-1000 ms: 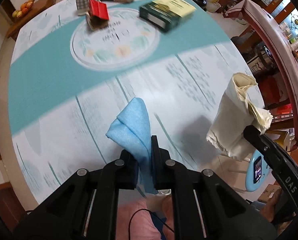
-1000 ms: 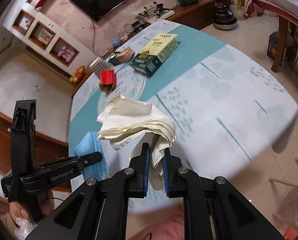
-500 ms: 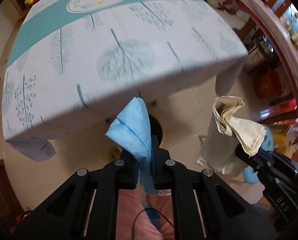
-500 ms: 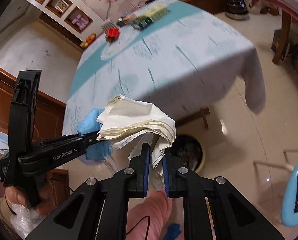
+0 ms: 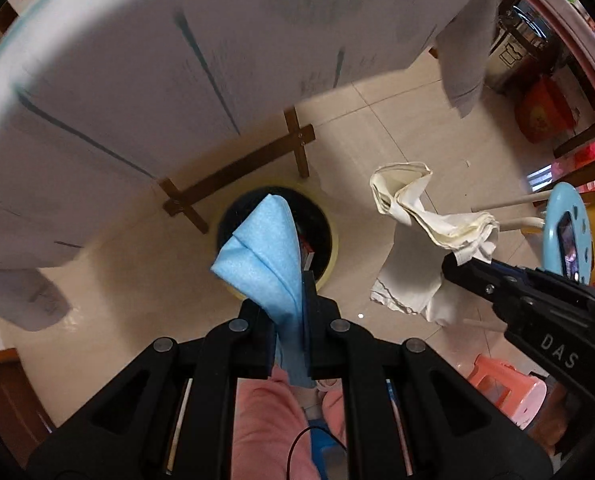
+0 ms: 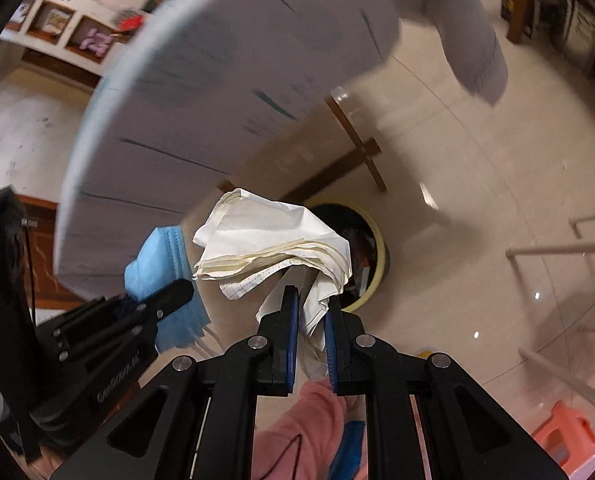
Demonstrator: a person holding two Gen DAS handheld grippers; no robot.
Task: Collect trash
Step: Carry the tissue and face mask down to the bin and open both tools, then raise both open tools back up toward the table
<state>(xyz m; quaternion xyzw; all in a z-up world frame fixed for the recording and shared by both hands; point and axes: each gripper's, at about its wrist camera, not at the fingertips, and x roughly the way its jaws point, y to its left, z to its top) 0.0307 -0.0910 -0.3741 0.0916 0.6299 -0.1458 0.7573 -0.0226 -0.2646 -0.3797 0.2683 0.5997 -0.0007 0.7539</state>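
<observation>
Floor was pale glossy tile (image 5: 377, 128); the worktop (image 5: 217, 20) loomed overhead, draped in a white cloth with blurred teal markings, dark wooden cross-braces (image 5: 241, 176) beneath it. One round bin (image 5: 329, 256), yellow rim and dark inside, stood on the floor below the worktop edge. Wall shelves (image 6: 69, 28) showed far left in the right view. Stools: one blue (image 5: 569, 228), one orange (image 5: 509, 388). Trash in hand: two pieces. Left gripper (image 5: 293, 320) was clamped on one blue face mask (image 5: 265, 252), held above the bin mouth. Right gripper (image 6: 311, 320) pinched one crumpled wad of cream paper (image 6: 273, 236), just beside the bin.
</observation>
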